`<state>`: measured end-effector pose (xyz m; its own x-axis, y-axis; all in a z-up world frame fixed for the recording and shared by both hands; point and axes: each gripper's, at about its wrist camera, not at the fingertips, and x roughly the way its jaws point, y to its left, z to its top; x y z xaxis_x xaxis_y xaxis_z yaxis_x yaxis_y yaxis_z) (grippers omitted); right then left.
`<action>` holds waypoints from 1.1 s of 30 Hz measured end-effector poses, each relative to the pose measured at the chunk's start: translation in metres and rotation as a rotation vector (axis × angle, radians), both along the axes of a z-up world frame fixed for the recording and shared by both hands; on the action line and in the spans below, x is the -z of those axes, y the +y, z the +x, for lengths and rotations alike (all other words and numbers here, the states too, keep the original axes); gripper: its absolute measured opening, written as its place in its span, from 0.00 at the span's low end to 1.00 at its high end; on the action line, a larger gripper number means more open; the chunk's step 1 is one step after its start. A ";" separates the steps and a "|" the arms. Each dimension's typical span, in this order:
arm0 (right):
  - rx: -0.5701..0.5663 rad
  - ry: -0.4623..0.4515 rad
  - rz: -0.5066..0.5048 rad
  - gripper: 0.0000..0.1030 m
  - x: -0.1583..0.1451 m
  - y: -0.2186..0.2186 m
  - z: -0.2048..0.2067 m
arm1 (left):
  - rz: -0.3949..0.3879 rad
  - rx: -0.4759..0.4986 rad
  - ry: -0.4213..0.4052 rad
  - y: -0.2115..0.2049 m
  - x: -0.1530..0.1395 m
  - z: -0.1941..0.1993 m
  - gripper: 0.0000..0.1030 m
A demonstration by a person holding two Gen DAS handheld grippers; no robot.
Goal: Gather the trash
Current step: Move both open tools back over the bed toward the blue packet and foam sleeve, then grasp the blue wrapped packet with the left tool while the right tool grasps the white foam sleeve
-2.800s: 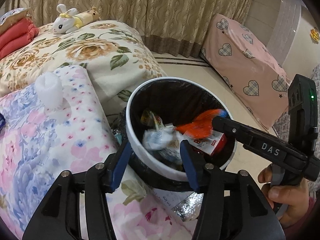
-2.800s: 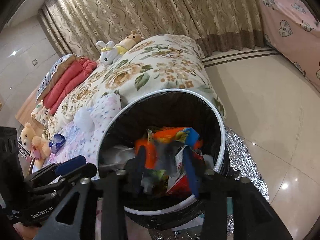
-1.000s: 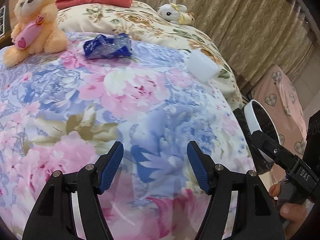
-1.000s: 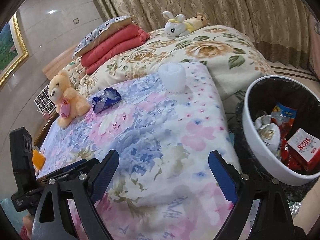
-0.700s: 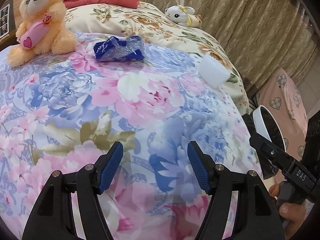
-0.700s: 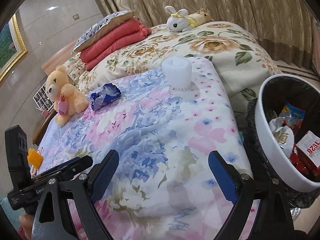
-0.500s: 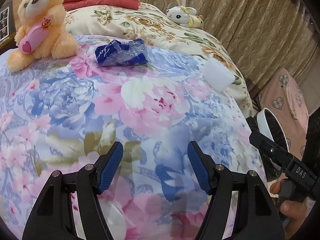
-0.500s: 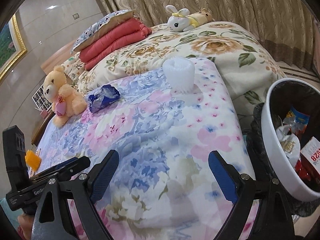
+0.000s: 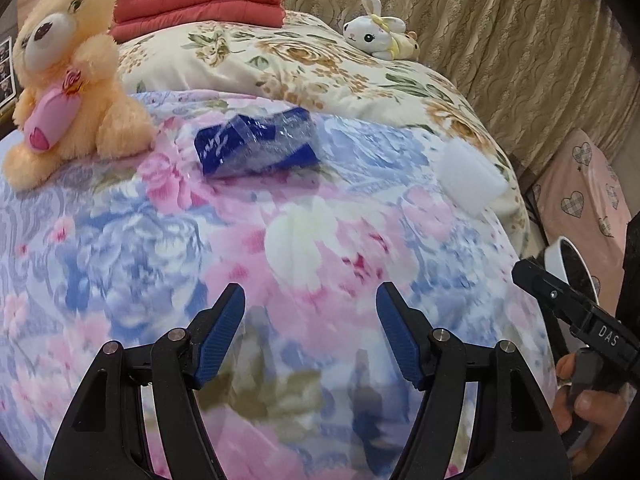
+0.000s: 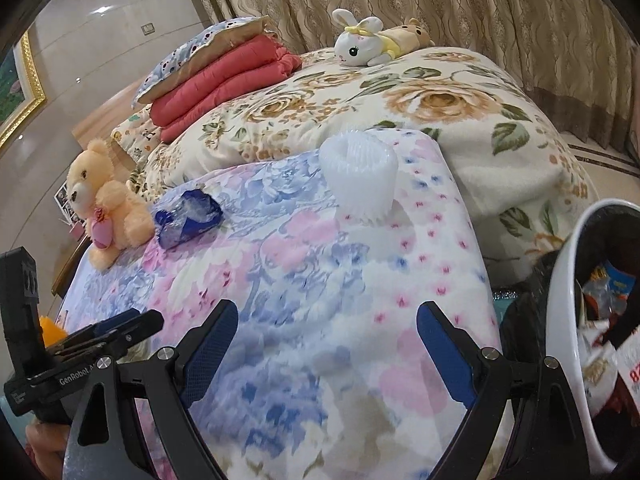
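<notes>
A crumpled blue plastic wrapper (image 9: 258,146) lies on the floral bedspread beside a teddy bear; it also shows in the right wrist view (image 10: 187,218). A white foam fruit net (image 10: 360,174) stands further right on the bed, seen in the left wrist view (image 9: 470,174) too. My left gripper (image 9: 310,312) is open and empty, hovering over the bedspread short of the wrapper. My right gripper (image 10: 326,322) is open wide and empty above the bed, short of the foam net. The white trash bin (image 10: 568,320), lined in black and holding wrappers, stands at the bed's right.
A peach teddy bear (image 9: 68,76) sits left of the wrapper. A white bunny plush (image 9: 378,28) and folded red quilts (image 9: 200,0) lie further back. Curtains hang behind, and a pink heart-print cover (image 9: 584,196) is at right.
Both grippers left the trash bin and swung over the bed. The right gripper let go of the orange wrapper into the bin. The left gripper has since moved closer to the blue wrapper.
</notes>
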<state>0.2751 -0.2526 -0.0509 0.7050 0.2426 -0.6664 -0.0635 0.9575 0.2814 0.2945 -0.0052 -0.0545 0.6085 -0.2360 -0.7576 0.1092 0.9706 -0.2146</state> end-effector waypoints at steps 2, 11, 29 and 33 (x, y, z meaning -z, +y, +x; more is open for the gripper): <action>0.002 0.008 0.001 0.90 0.001 -0.001 0.008 | 0.005 -0.006 -0.001 0.002 0.000 0.010 0.68; 0.018 0.025 0.006 0.90 0.006 -0.006 0.044 | 0.029 0.000 -0.018 0.010 -0.002 0.049 0.71; 0.074 0.044 0.023 0.90 0.014 -0.020 0.100 | 0.130 0.050 -0.042 0.012 0.007 0.106 0.77; 0.077 0.024 0.020 0.89 0.014 -0.020 0.106 | 0.129 0.074 -0.056 0.008 0.008 0.108 0.77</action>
<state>0.3813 -0.2723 -0.0647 0.7056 0.2021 -0.6791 0.0170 0.9534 0.3014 0.4021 0.0026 -0.0626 0.6351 -0.1847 -0.7500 0.1893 0.9786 -0.0807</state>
